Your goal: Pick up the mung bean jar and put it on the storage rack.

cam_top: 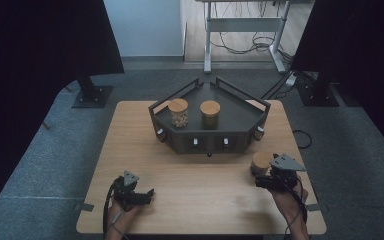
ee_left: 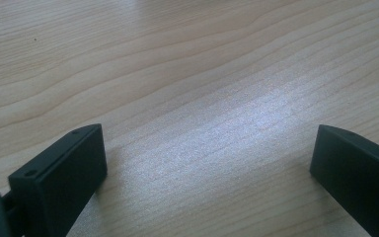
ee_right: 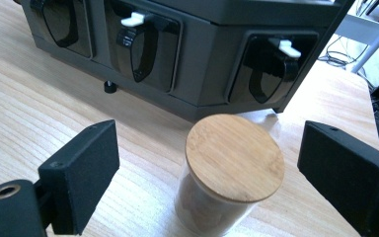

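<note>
Right tongs (ee_right: 207,173) straddle a jar (ee_right: 232,168); left tongs (ee_left: 207,163) gape over bare table (ee_left: 187,74).

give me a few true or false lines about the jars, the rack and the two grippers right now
1. Two jars stand on top of the dark rack. True.
2. The right gripper is shut on the jar on the table. False: its fingers stand open on either side of the jar, apart from it.
3. The left gripper is open over bare table. True.
4. The jar on the table has lost its lid. False: a wooden lid sits on it.
5. That jar stands at the table's left edge. False: it stands to the right, in front of the rack.
</note>
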{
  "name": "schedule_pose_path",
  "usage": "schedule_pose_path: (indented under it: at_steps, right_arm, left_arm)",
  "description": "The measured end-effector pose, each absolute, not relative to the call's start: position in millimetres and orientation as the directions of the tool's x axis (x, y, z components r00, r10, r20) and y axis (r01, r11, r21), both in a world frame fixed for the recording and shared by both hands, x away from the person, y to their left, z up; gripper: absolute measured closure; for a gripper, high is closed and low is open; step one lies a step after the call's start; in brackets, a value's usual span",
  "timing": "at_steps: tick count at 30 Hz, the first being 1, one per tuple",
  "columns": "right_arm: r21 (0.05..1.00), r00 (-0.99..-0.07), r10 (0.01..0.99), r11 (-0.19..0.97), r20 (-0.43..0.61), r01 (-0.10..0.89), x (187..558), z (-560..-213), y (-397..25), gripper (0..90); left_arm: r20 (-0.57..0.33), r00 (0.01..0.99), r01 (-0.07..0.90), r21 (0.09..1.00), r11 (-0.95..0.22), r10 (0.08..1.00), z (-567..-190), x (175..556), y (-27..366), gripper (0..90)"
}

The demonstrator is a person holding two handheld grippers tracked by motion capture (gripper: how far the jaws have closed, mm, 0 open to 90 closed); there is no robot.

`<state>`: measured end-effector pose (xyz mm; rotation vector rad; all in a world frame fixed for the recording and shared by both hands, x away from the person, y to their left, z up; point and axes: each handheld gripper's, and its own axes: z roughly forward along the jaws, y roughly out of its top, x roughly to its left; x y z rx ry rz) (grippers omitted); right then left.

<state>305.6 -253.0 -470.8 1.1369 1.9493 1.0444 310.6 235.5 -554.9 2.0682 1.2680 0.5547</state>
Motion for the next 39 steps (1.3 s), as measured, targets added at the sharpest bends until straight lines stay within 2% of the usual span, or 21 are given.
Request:
schedule_pose_path:
  at_steps: [39]
  right_arm:
    - [0.859,-0.394,0.915,0.272,-0.091,0.433,295.8,-505.7,-265.5,7.8]
  left_arm:
    - [0.022,0.443,0.625,0.709,-0.326,0.896,-554.9,310.3,235.3,0.6]
